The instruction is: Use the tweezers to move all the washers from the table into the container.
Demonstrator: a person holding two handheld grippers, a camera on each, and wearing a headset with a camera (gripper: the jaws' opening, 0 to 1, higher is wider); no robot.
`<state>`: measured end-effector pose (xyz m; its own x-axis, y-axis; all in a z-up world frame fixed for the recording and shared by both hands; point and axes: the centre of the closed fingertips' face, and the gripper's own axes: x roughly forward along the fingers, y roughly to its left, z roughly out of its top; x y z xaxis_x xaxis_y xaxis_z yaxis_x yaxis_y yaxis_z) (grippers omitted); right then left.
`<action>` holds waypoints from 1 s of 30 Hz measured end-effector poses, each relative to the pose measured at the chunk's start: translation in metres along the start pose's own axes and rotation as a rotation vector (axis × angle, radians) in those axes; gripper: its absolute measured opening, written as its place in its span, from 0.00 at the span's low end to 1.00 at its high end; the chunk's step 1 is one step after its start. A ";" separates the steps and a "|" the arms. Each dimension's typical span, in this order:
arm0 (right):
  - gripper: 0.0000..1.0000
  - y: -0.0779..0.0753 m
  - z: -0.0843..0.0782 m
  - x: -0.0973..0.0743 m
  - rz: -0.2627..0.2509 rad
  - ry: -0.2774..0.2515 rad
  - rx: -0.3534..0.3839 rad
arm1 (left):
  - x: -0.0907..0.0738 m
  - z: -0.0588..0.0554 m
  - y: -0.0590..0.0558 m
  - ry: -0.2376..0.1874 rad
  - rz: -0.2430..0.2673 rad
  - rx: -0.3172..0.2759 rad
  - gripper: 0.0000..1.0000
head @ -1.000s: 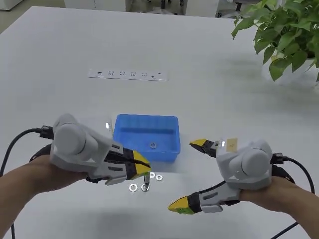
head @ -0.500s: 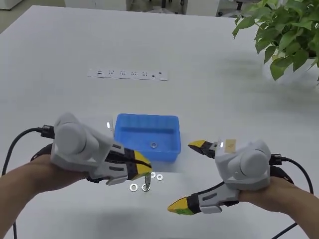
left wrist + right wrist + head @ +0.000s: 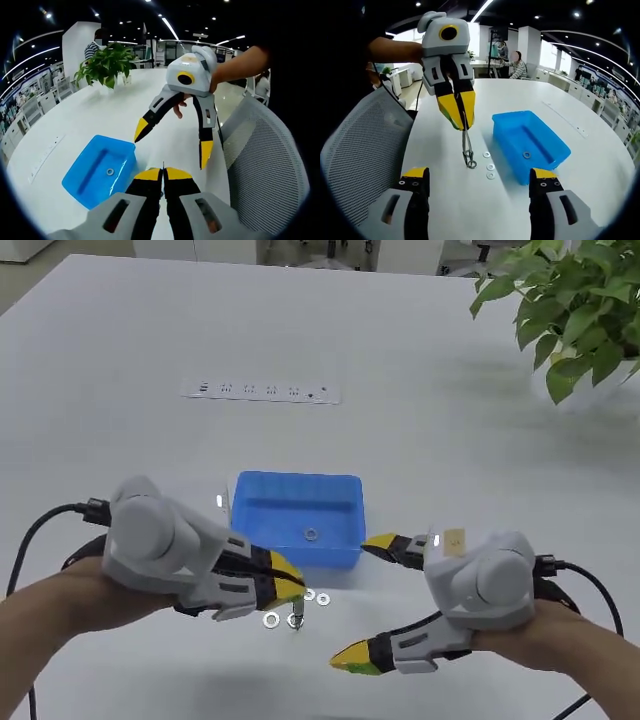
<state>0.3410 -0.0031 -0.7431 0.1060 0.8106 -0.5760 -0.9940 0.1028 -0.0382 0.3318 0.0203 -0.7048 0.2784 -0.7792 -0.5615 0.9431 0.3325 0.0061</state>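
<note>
while left tool (image 3: 292, 582) clenches tweezers (image 3: 466, 145), right tool (image 3: 352, 602) gapes; four washers (image 3: 490, 167) on table (image 3: 450, 440), one in container (image 3: 252, 512).

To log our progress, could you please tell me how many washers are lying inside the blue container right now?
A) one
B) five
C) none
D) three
A: a single washer lies on the floor of the blue container, while the rest sit out on the table in front of it.

left claw (image 3: 291, 582) and right claw (image 3: 351, 602): grey, yellow-tipped.
</note>
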 end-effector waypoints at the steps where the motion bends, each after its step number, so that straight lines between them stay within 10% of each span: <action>1: 0.79 0.001 0.000 0.001 0.005 -0.001 -0.003 | 0.000 0.000 0.000 0.001 -0.002 0.002 0.05; 30: 0.34 0.016 0.009 0.033 0.167 0.032 -0.148 | -0.002 -0.001 -0.004 0.043 -0.030 0.055 0.05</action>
<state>0.3293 0.0301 -0.7553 -0.0588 0.7902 -0.6100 -0.9912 -0.1188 -0.0584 0.3278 0.0210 -0.7041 0.2426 -0.7647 -0.5969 0.9599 0.2782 0.0337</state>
